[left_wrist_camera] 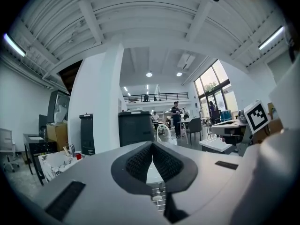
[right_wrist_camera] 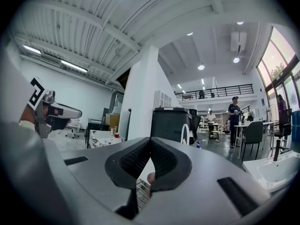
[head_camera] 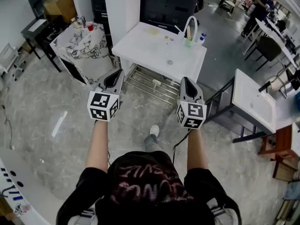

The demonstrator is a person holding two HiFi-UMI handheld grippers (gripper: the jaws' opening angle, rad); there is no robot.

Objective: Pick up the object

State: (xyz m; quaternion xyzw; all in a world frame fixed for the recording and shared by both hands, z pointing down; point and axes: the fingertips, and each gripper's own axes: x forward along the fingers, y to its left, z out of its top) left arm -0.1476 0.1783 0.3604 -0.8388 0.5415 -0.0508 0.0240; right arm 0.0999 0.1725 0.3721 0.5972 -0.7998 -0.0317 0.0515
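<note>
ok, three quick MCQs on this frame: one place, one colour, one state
1. The red cup stands:
A. on the floor
B. on a chair
C. on the marble table

2. The table to the right of the marble one in the head view is:
A. white
B. black
C. brown

3. The left gripper is:
A. open wide
B. shut, empty
C. shut on the red cup

Answers:
1 C: in the head view the cup sits at the far edge of the veined top, upper left.
2 A: its top is plain white, with a few small items on it.
3 B: in the left gripper view the pads meet at the tip, with nothing between them.
</note>
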